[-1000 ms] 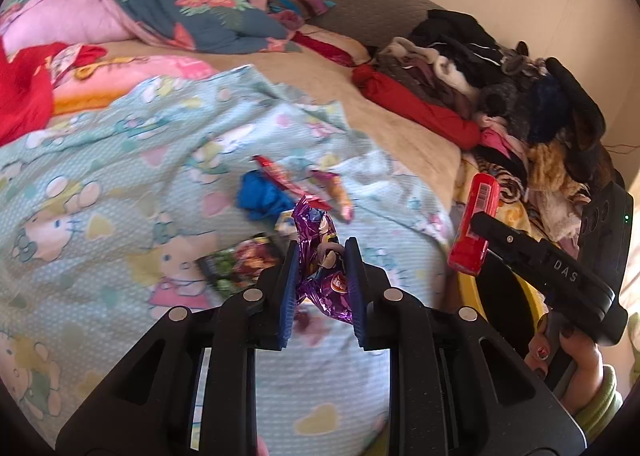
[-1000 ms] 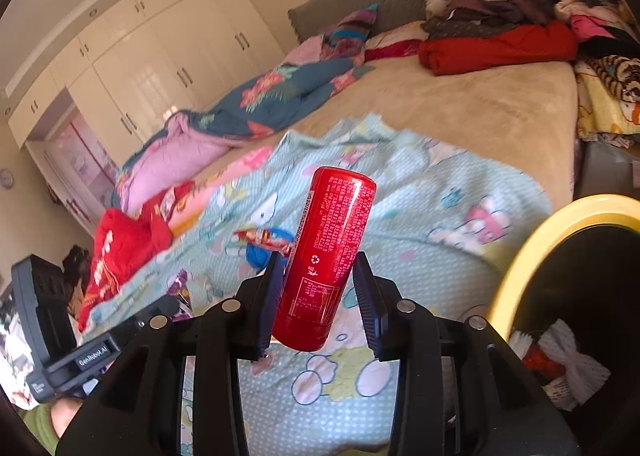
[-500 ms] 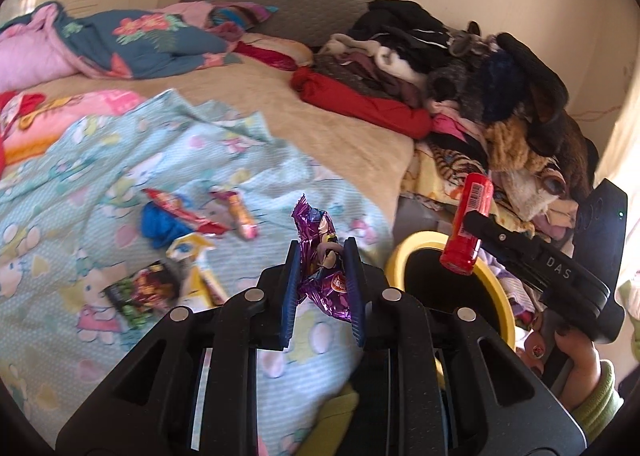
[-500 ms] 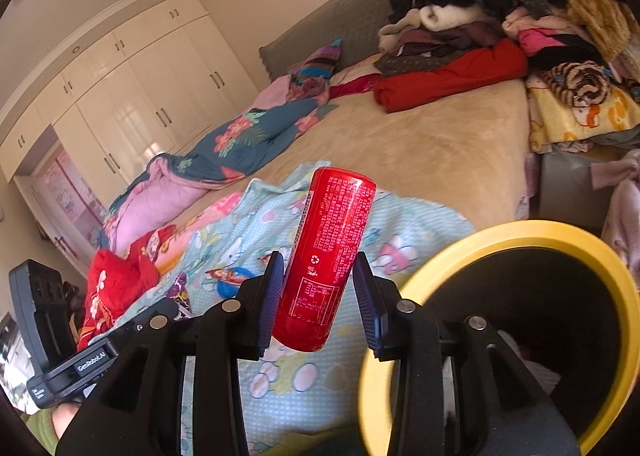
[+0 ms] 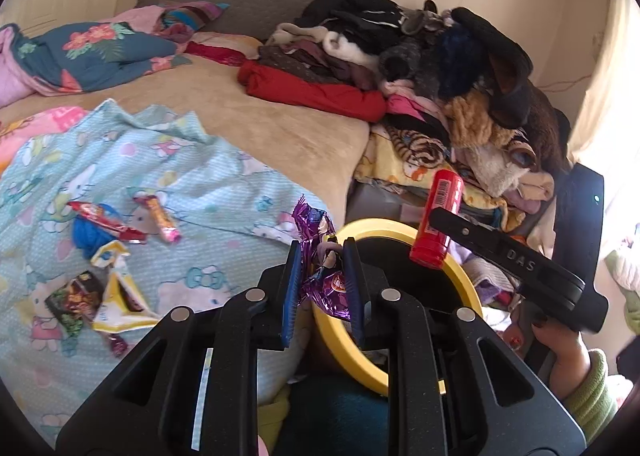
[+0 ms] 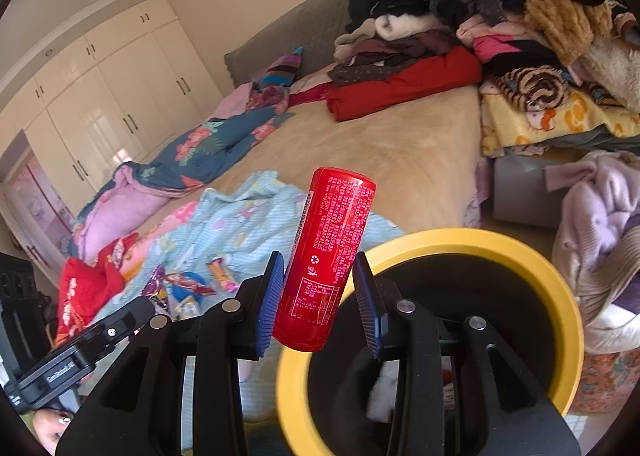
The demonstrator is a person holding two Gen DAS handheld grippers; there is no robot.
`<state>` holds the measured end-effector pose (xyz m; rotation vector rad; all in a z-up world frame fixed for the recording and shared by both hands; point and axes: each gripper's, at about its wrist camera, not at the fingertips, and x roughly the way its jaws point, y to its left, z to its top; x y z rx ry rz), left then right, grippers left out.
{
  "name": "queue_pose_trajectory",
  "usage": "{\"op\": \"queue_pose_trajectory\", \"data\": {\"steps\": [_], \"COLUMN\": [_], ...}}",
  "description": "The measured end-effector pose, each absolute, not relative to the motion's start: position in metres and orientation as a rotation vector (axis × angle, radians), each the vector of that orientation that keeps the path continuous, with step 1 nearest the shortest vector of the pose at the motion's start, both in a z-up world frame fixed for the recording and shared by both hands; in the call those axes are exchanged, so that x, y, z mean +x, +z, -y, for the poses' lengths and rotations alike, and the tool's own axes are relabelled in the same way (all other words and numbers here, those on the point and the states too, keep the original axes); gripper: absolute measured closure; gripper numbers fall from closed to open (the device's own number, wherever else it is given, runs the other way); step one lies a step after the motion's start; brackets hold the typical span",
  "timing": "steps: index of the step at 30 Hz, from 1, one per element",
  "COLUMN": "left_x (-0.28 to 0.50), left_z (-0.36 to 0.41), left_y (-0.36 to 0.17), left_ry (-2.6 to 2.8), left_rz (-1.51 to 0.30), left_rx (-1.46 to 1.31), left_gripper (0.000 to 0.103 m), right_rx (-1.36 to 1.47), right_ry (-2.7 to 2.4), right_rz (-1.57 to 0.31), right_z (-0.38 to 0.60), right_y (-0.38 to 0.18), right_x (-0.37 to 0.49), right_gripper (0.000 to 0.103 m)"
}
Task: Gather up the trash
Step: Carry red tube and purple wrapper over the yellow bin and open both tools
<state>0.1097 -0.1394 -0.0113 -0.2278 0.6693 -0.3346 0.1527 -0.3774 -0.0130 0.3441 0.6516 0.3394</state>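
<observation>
My left gripper (image 5: pixel 322 280) is shut on a crumpled purple foil wrapper (image 5: pixel 320 256) and holds it at the near rim of a yellow-rimmed black bin (image 5: pixel 344 340). My right gripper (image 6: pixel 320 296) is shut on an upright red can (image 6: pixel 328 256) just over the bin's left rim (image 6: pixel 500 244); the can also shows in the left wrist view (image 5: pixel 438 219). White trash lies inside the bin. Several wrappers (image 5: pixel 104 223) lie on the light blue Hello Kitty blanket (image 5: pixel 192 175).
The bin stands beside the bed's edge. A tall pile of clothes (image 5: pixel 420 55) fills the bed's far right. A lilac garment (image 6: pixel 596 223) lies right of the bin. White wardrobes (image 6: pixel 100 103) line the far wall.
Both grippers have swung right, away from the blanket and toward the bin. The can now hangs over the bin's rim and the purple wrapper reaches its near edge.
</observation>
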Motion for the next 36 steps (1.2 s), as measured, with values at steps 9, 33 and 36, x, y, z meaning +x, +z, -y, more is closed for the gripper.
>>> {"op": "queue_pose_trajectory", "data": {"steps": [9, 33, 36], "left_x": [0.112, 0.136, 0.14], "left_z": [0.173, 0.243, 0.251], "left_y": [-0.025, -0.078, -0.084], "left_ry": [-0.399, -0.511, -0.517], "left_rz": [-0.698, -0.834, -0.851], "left_rx": [-0.182, -0.083, -0.067], "left_gripper": [0.088, 0.089, 0.089], "right_rx": [0.359, 0.407, 0.412], "right_ry": [0.26, 0.163, 0.164], "right_rz": [-0.658, -0.759, -0.774], "right_z": [0.41, 0.456, 0.457], "right_y": [-0.023, -0.067, -0.071], "right_x": [0.155, 0.165, 0.168], "right_gripper": [0.069, 0.069, 0.069]}}
